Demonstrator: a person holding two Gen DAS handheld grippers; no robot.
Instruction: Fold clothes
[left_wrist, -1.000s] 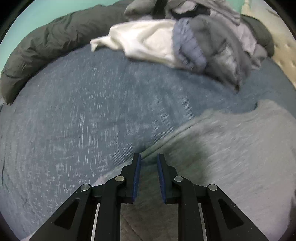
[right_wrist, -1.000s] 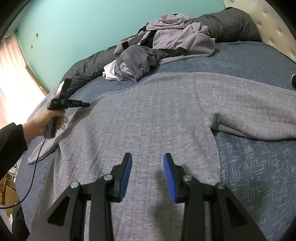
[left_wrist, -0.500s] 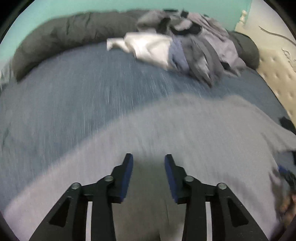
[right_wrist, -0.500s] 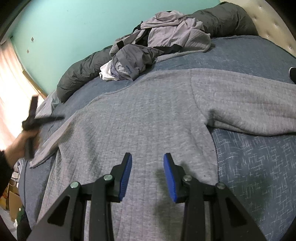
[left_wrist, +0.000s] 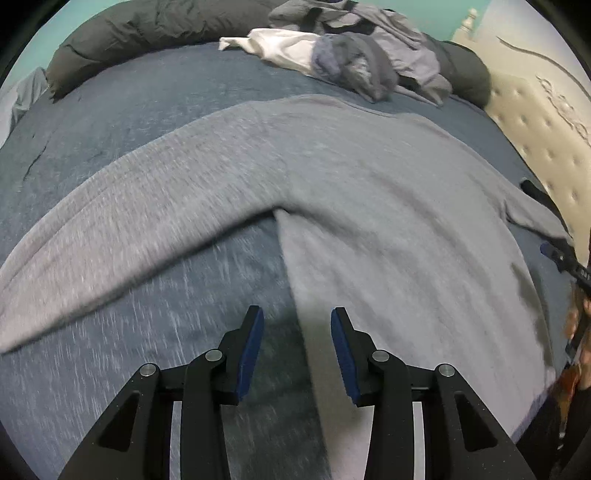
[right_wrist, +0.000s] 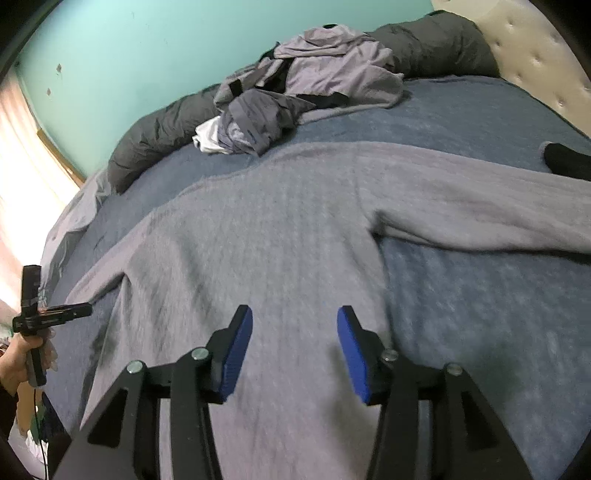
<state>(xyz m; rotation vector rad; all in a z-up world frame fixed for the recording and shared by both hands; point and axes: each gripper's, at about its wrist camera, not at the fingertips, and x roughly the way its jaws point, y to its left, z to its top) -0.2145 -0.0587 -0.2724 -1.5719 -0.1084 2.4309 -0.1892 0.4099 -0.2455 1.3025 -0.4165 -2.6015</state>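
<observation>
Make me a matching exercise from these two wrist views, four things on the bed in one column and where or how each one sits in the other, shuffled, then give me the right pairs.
Things
1. grey sweater
2. pile of unfolded clothes
3. dark grey duvet
4. right gripper

Places or states
A. rolled up along the far edge of the bed by the teal wall
B. open, hovering over the sweater's lower body
C. spread flat on the blue bedspread with sleeves out to both sides
D. heaped at the far end of the bed, beyond the sweater's collar

Pairs: 1-C, 2-D, 3-A, 4-B
</observation>
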